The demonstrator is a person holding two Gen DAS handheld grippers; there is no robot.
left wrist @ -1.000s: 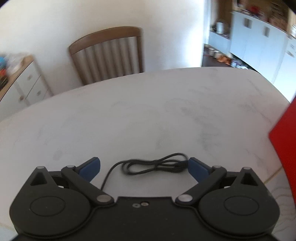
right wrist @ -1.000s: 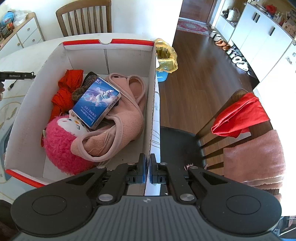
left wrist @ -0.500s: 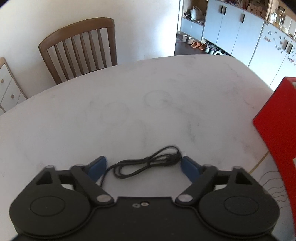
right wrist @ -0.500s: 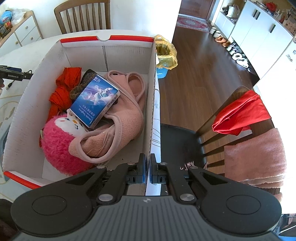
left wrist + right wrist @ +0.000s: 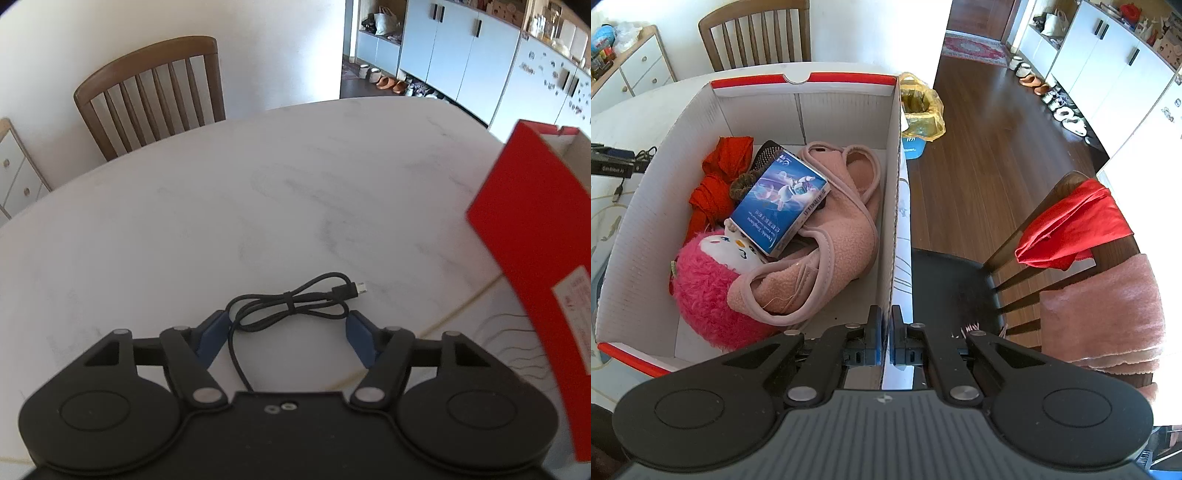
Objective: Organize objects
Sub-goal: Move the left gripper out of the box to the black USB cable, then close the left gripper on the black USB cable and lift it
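Observation:
A coiled black USB cable (image 5: 291,306) lies on the white marble table (image 5: 258,192), between the blue pads of my left gripper (image 5: 284,334), which is open around it. My right gripper (image 5: 885,339) is shut on the right wall of a red-and-white cardboard box (image 5: 895,206). The box holds a pink plush toy (image 5: 709,291), a pink fleece garment (image 5: 831,236), a blue carton (image 5: 781,205) and red cloth (image 5: 716,173). The box's red outer side (image 5: 535,229) shows at the right of the left wrist view.
A wooden chair (image 5: 155,99) stands behind the table. Another chair (image 5: 1052,251) with red cloth and a pink towel is right of the box. A bin with a yellow bag (image 5: 919,110) stands on the wood floor. A white drawer unit (image 5: 639,70) is at the left.
The left gripper has turned right and lifted back a little; the cable's plug end now shows and more of the red box is in view. The right gripper stays shut on the box wall.

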